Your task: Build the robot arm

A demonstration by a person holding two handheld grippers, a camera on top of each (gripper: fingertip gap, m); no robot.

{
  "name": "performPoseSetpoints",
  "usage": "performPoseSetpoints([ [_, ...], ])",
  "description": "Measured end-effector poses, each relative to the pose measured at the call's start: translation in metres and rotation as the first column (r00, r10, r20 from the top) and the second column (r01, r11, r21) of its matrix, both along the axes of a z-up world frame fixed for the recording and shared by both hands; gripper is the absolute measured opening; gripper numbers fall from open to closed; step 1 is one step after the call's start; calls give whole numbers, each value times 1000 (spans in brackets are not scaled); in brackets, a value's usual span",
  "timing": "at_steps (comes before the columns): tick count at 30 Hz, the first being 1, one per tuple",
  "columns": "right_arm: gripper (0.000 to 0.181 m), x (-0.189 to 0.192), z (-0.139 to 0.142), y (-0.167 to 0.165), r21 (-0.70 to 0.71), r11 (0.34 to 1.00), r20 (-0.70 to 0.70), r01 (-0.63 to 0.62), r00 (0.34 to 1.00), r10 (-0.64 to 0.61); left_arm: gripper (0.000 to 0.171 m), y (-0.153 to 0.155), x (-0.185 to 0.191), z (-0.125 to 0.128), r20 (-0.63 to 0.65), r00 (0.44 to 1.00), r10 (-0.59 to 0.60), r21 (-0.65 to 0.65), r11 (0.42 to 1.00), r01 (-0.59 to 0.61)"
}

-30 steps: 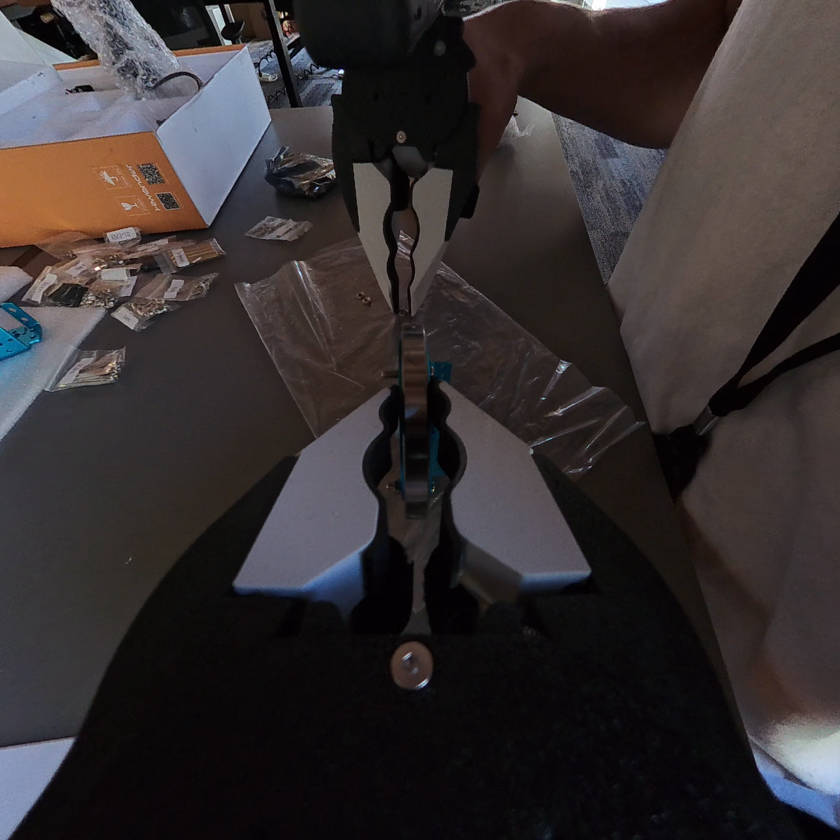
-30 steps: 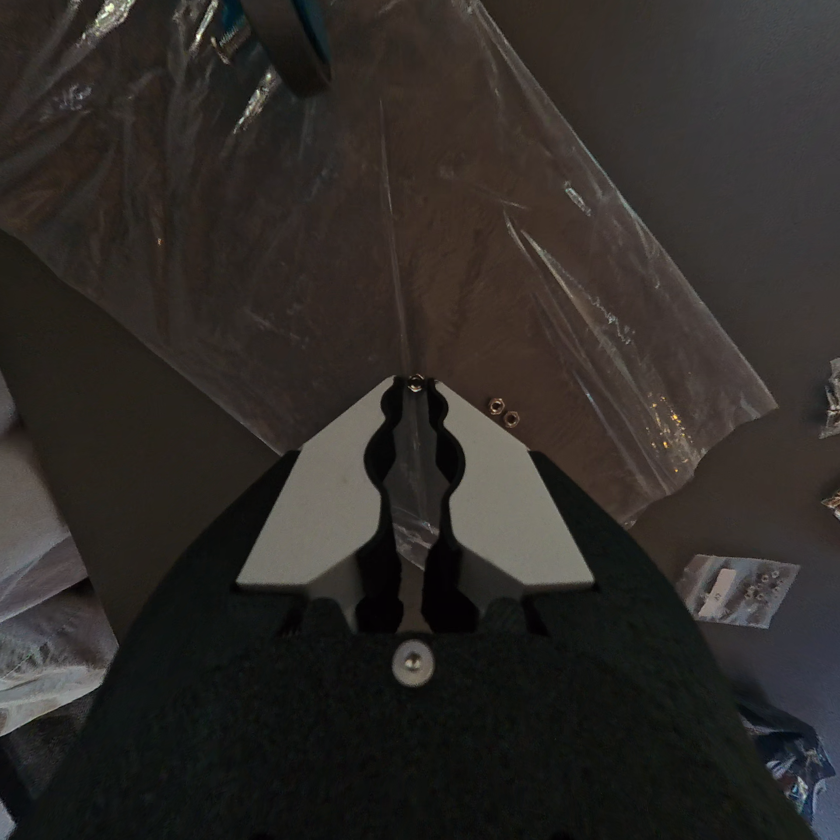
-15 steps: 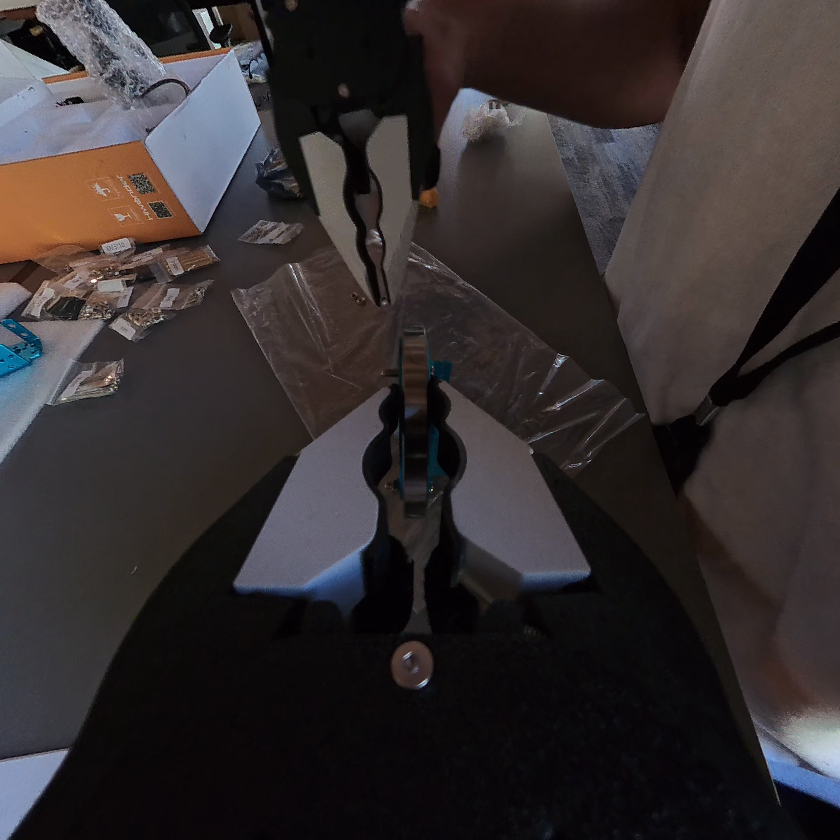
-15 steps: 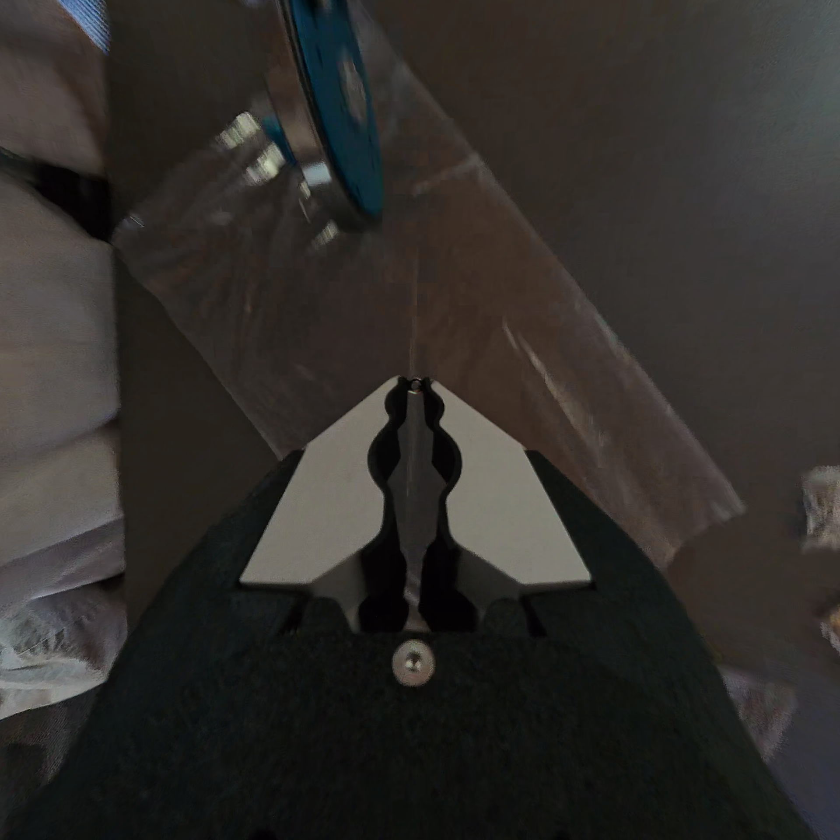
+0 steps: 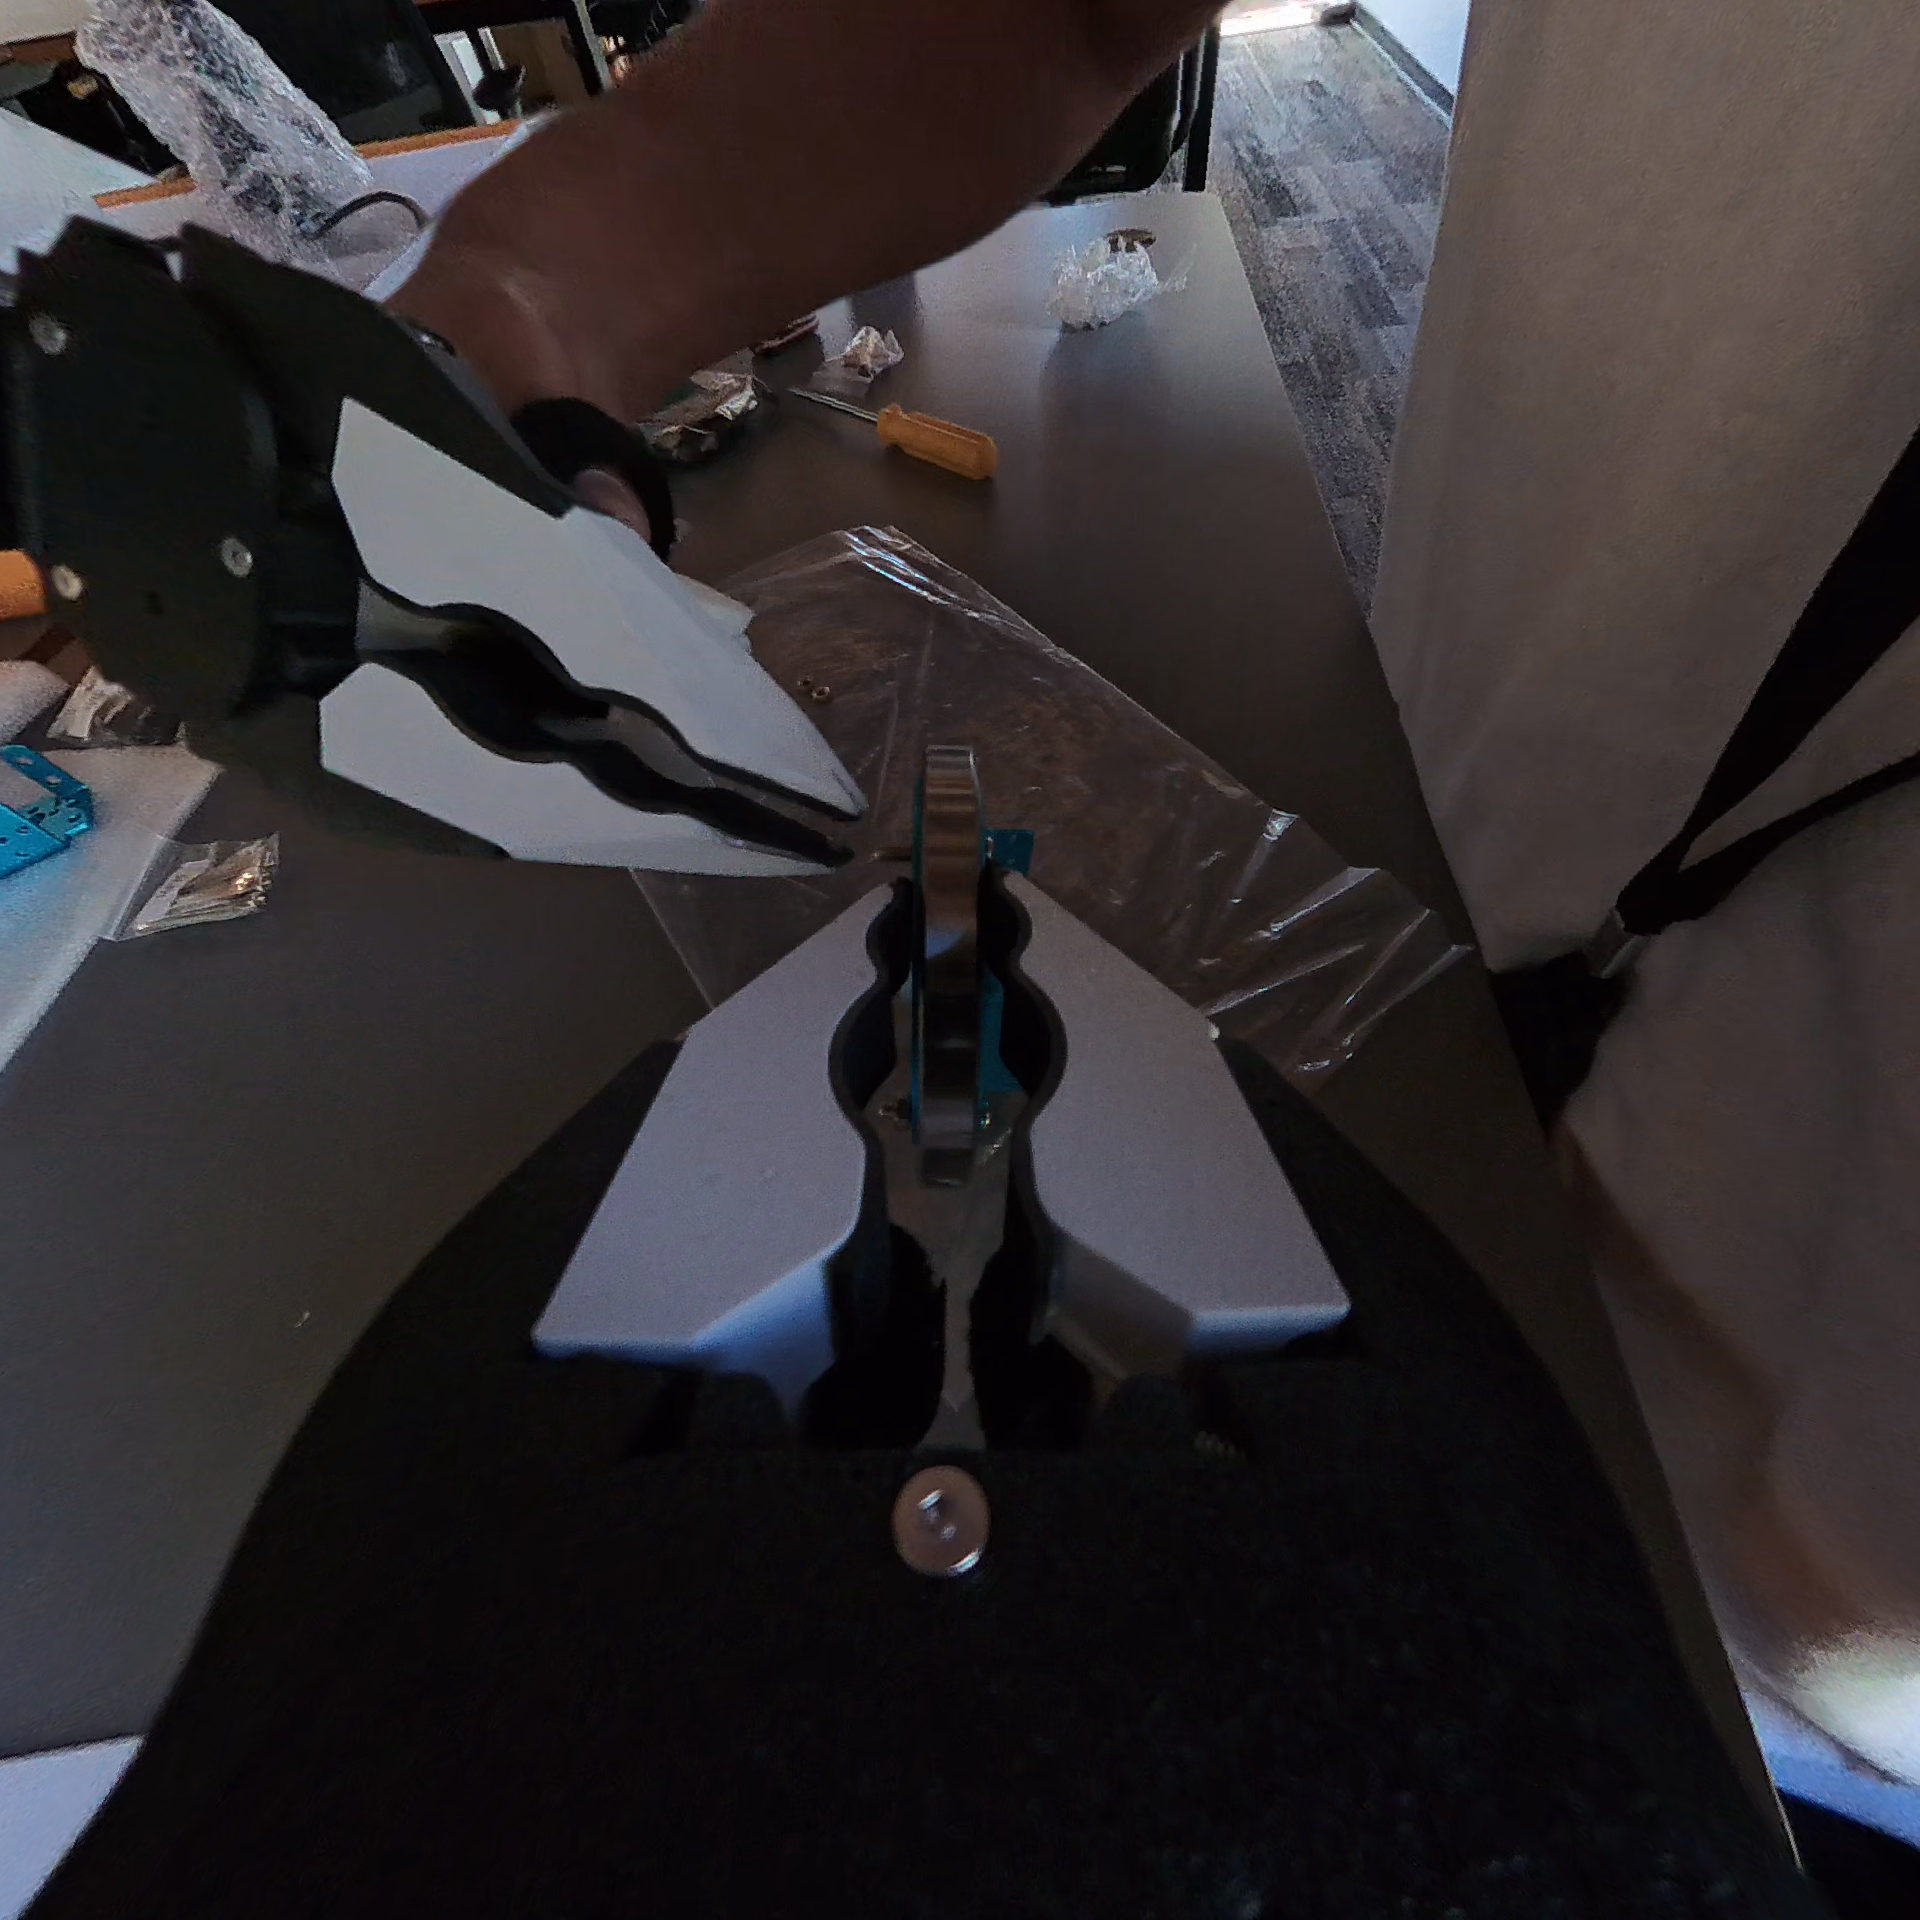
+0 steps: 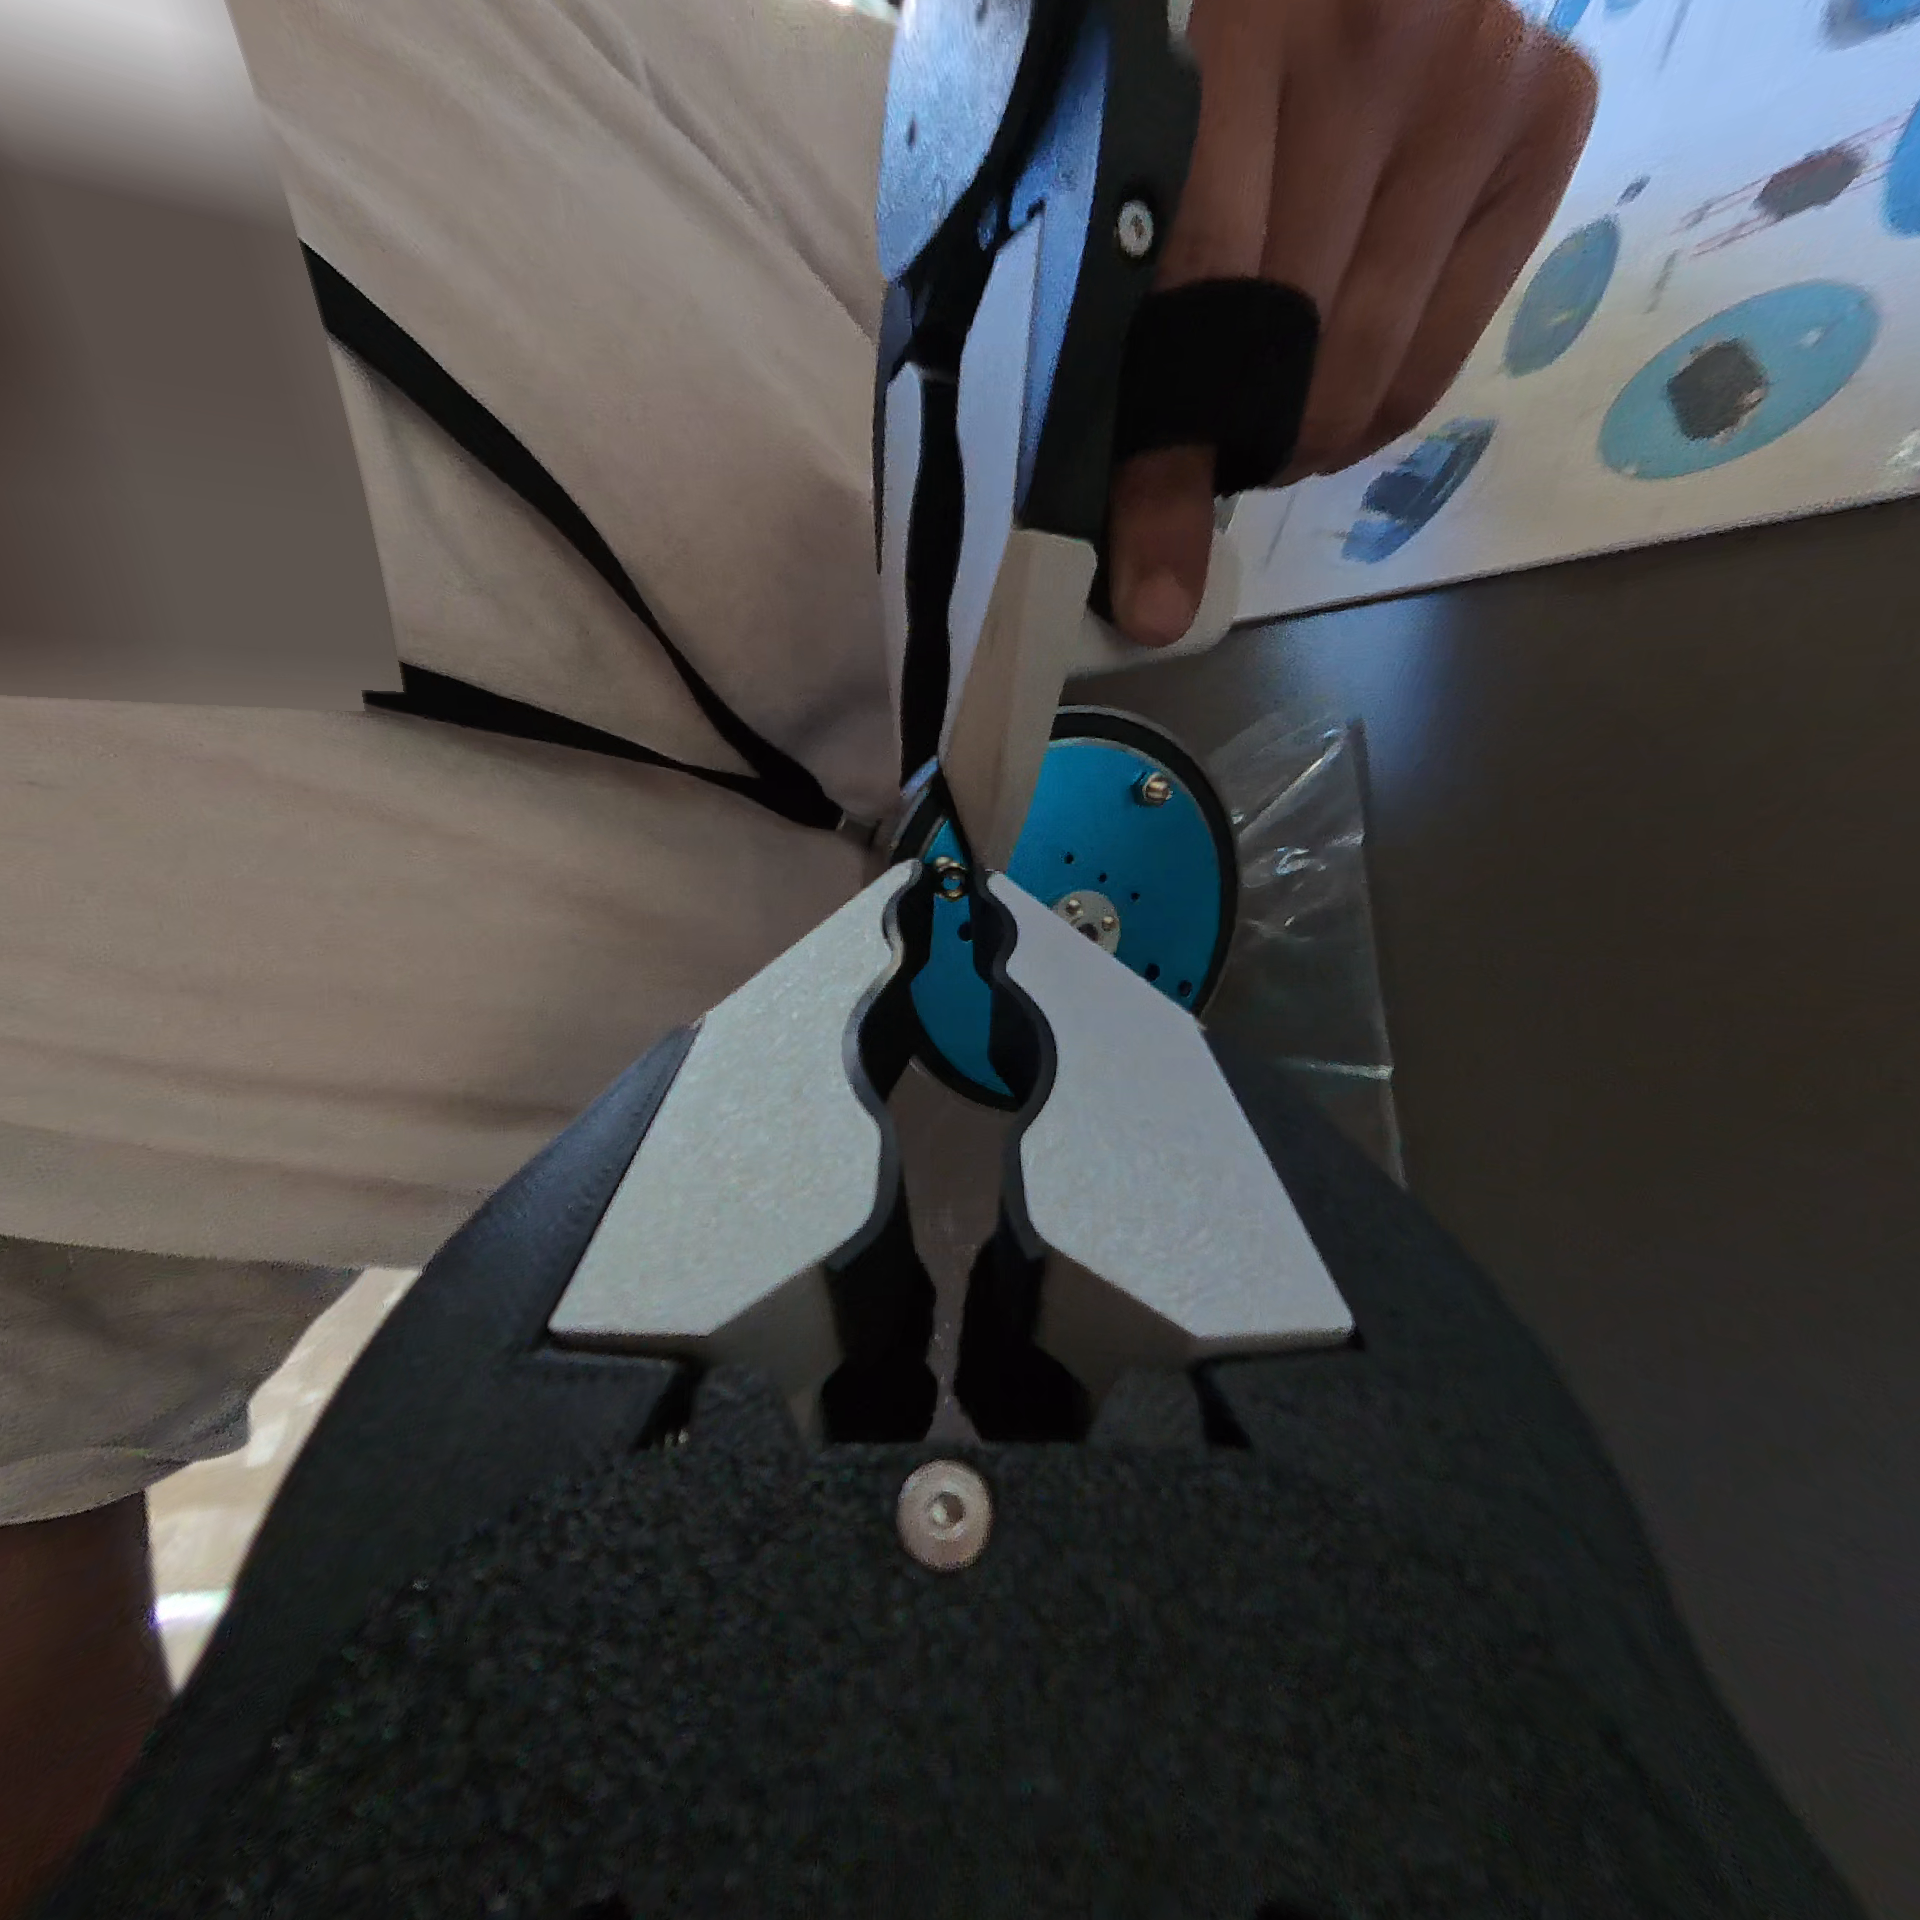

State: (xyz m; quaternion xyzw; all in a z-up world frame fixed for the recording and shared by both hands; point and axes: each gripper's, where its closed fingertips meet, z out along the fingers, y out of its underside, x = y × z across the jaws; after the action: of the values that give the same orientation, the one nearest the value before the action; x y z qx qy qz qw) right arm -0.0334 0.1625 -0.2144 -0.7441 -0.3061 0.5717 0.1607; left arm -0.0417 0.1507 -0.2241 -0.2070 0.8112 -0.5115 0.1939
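My left gripper (image 5: 951,883) is shut on a round blue disc with a dark toothed rim (image 5: 948,997) and holds it edge-on above a clear plastic bag (image 5: 1101,748). My right gripper (image 6: 951,881) is shut on a small metal nut (image 6: 948,883) pinched at its tips. The nut sits right against the blue face of the disc (image 6: 1122,862), near its rim. The right gripper also shows in the left wrist view (image 5: 847,831), coming in from the left with its tips beside the disc. The left gripper's fingers (image 6: 1023,665) reach down onto the disc in the right wrist view.
Two loose nuts (image 5: 810,686) lie on the bag. An orange-handled screwdriver (image 5: 925,442), foil wrappers (image 5: 1101,275), small parts bags (image 5: 208,883) and blue metal parts (image 5: 31,810) lie on the dark table (image 5: 364,1091). The person's torso (image 5: 1662,623) stands at the right. A printed sheet (image 6: 1662,312) lies behind. Both grippers' tips are close together, under 4 cm apart.
My right gripper has lifted off the plastic bag with the nut, swung round to the left of the disc and brought its tips to the disc's face. The left gripper has held still.
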Motion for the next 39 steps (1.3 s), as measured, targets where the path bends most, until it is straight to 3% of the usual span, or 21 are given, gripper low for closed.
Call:
performPoseSetpoints([
  [8,5,-3,-5,-6,-190,976,46,-102,993,113,13,-5,2,0,-4,1000,0,26,1000,0],
  [29,5,3,-6,-14,-415,897,65,-150,979,194,13,-9,5,0,-32,999,9,61,998,-8],
  [36,5,2,-5,-19,-595,789,82,-156,964,252,13,-12,6,0,-36,999,7,99,995,-3],
  [39,5,3,-5,-20,-696,710,123,-104,957,261,13,-13,7,0,-34,999,9,106,994,-5],
])
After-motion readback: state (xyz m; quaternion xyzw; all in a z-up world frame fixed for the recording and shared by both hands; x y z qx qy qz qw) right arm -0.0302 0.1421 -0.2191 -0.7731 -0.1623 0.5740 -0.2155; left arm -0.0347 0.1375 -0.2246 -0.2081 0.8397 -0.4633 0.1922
